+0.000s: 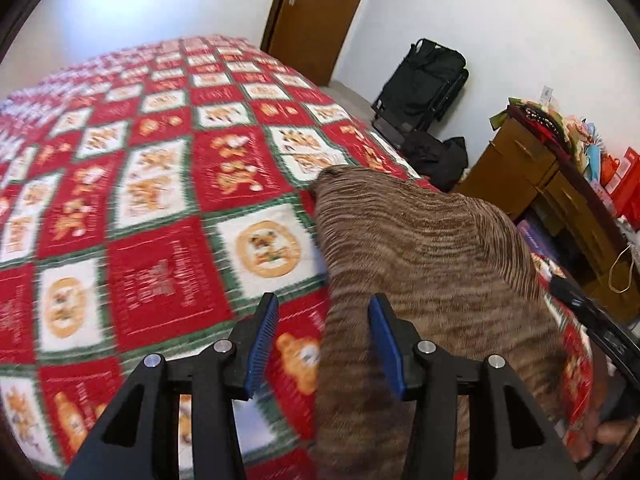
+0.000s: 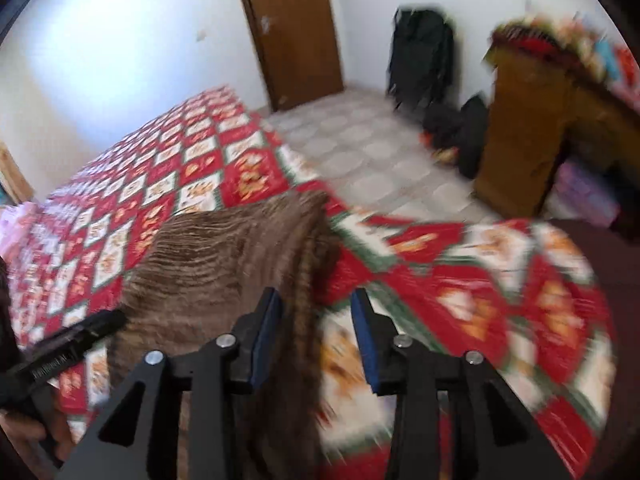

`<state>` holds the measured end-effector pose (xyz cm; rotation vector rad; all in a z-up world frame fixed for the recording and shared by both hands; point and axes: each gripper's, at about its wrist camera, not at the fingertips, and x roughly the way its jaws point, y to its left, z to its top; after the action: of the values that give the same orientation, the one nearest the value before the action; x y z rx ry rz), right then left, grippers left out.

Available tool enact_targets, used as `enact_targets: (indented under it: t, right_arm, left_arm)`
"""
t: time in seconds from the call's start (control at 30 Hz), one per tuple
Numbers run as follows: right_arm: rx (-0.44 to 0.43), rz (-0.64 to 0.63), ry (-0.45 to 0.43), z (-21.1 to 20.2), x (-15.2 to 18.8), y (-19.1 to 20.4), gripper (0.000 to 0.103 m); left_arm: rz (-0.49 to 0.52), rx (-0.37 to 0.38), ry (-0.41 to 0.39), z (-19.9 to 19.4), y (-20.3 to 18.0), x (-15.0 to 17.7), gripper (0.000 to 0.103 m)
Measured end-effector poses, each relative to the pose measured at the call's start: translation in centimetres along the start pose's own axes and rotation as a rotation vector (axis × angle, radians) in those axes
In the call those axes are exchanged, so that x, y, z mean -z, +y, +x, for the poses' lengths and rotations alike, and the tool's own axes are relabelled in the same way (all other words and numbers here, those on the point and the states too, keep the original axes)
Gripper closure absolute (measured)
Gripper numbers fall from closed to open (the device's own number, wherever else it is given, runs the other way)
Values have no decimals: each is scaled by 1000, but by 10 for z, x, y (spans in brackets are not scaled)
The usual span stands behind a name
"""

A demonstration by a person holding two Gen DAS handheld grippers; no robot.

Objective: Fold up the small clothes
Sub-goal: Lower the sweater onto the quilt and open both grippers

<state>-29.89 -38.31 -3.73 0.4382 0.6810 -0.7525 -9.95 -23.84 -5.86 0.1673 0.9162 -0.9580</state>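
A brown striped knit garment (image 1: pixel 420 272) lies on a bed with a red, white and green patterned blanket (image 1: pixel 152 184), near the bed's right edge. My left gripper (image 1: pixel 324 344) is open just above the blanket, its jaws astride the garment's near left edge. In the right wrist view the same garment (image 2: pixel 224 264) lies left of centre, and my right gripper (image 2: pixel 316 336) is open with its jaws astride the garment's near right edge. The left gripper's black body (image 2: pixel 72 340) shows at the left. The right gripper's body (image 1: pixel 592 320) shows at the right of the left wrist view.
A wooden door (image 1: pixel 316 16) stands in the white wall beyond the bed. A black bag (image 1: pixel 424 80) and dark items (image 1: pixel 436 156) sit on the tiled floor (image 2: pixel 372 148). A wooden dresser (image 1: pixel 528 168) piled with colourful things stands at the right.
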Motion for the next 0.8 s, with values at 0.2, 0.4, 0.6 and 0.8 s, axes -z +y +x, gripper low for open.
enact_targets:
  t: [0.2, 0.4, 0.6, 0.8]
  right_arm:
    - [29, -143, -123, -48, 35, 34, 86]
    - [-18, -208, -51, -35, 59, 54, 89]
    - [-9, -207, -31, -25, 75, 47, 95]
    - [-3, -175, -48, -30, 80, 45, 96]
  left_arm:
    - [67, -58, -37, -6, -16, 26, 54]
    - [22, -52, 21, 11, -12, 49, 54]
    - [47, -73, 20, 13, -17, 57, 54]
    - [81, -104, 15, -1, -18, 67, 50]
